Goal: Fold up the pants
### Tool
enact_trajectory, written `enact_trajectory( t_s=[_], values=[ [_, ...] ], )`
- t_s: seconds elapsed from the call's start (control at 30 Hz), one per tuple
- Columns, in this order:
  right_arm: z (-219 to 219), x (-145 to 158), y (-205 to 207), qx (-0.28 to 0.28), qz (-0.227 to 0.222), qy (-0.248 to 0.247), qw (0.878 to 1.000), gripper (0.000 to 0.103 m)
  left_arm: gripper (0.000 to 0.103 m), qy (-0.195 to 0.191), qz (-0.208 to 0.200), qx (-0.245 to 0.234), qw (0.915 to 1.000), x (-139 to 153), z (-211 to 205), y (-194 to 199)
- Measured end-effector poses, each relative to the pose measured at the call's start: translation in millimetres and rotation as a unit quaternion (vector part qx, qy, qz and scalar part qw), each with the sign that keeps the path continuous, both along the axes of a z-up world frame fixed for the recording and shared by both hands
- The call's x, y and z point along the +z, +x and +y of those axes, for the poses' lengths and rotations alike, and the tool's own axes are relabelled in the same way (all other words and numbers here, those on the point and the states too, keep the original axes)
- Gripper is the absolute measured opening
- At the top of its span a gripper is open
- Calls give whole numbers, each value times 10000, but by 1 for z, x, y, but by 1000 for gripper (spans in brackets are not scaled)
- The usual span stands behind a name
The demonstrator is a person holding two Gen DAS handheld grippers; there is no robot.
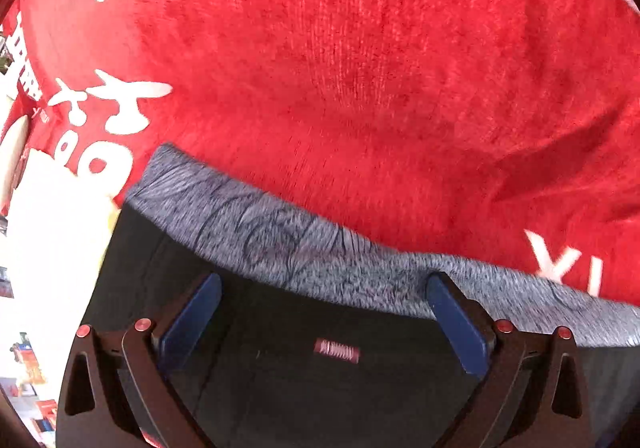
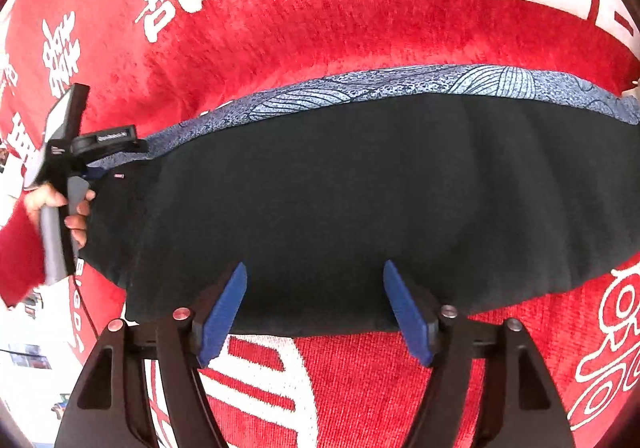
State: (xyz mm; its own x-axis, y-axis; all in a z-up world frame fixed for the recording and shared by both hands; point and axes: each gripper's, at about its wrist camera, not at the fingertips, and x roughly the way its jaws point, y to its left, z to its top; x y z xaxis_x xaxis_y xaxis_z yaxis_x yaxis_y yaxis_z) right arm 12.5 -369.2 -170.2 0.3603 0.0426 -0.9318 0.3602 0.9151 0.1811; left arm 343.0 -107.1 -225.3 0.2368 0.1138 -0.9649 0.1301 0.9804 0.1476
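In the right wrist view, the right gripper [image 2: 315, 312] sits nearest, its two blue fingers [image 2: 224, 312] spread wide apart with nothing between them. The tips reach over the near edge of the black pants [image 2: 340, 200], which lie flat across a red cloth [image 2: 320, 28] printed with large white characters. Along the far edge of the pants runs a blue-grey patterned band [image 2: 400, 88]. At the left end of the pants, a hand [image 2: 60, 208] in a red fuzzy sleeve holds the other tool.

In the left wrist view, the left gripper [image 1: 324, 312] is also wide open and grips nothing. Its blue fingers [image 1: 192, 324] hover over black fabric carrying a small red label [image 1: 337, 351]; whether they touch the fabric cannot be told. Just beyond the fingertips lies the patterned band, and past it the red cloth fills the view.
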Motion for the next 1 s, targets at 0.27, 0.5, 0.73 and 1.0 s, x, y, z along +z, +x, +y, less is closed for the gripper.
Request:
enact_trajectory(
  t_s=[0.27, 0.5, 0.73, 1.0],
  values=[
    [-12, 16, -4, -421, -46, 448, 9981, 77, 103, -411, -68, -1446, 9886, 48, -75, -87],
    [-63, 38, -58, -1197, -199, 680, 9903, 77, 103, -787, 100, -2298, 9700, 58, -153, -163],
    [-133, 49, -123, -2273, -318, 631, 9713, 77, 103, -983, 286, -2548, 9616, 59, -229, -211],
    [-208, 74, -134, -2834, -235, -244, 9584, 28, 103, -576, 323, -2558, 9645, 31, -277, -222]
  ],
)
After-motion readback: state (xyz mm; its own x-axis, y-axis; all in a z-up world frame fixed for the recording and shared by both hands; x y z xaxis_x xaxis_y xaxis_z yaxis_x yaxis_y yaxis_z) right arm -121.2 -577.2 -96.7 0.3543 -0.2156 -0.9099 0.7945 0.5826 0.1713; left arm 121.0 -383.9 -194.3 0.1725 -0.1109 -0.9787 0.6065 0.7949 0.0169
